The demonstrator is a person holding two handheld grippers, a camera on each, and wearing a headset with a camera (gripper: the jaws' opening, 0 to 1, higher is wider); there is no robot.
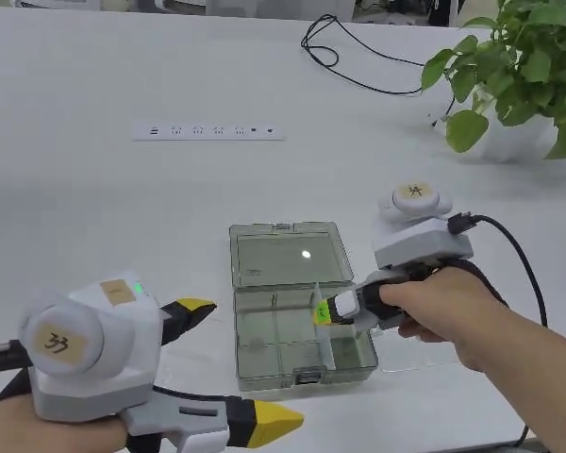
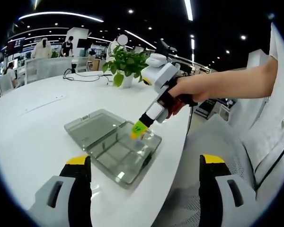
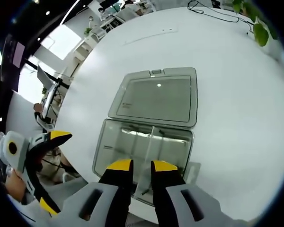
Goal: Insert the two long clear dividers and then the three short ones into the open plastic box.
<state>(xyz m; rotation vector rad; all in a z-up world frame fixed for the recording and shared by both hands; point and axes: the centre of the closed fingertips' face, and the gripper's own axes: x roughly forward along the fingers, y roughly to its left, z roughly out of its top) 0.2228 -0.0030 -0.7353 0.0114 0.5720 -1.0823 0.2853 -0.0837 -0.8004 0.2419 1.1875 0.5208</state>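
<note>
Divider (image 3: 150,142) pinched upright in smoky plastic box (image 1: 264,380)
Right gripper (image 3: 141,164) jaws, yellow-tipped, pressed close on its thin clear edge inside rectangular tray (image 1: 274,330), hinged lid (image 1: 288,255) flat behind, mid glossy white desk (image 1: 123,208); left gripper (image 2: 144,160) low beside box, jaws spread wide, empty.

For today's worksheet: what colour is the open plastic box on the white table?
The open plastic box is translucent smoky grey; right gripper view shows it best.

**Smoky grey on white**

The box (image 1: 292,255) is see-through smoky grey, the divider (image 1: 327,351) clear, the table (image 1: 94,208) white. The left gripper (image 1: 245,361) and right gripper (image 3: 142,165) are white with black, yellow-tipped jaws. Upper right, the plant (image 1: 524,47) is green.
</note>
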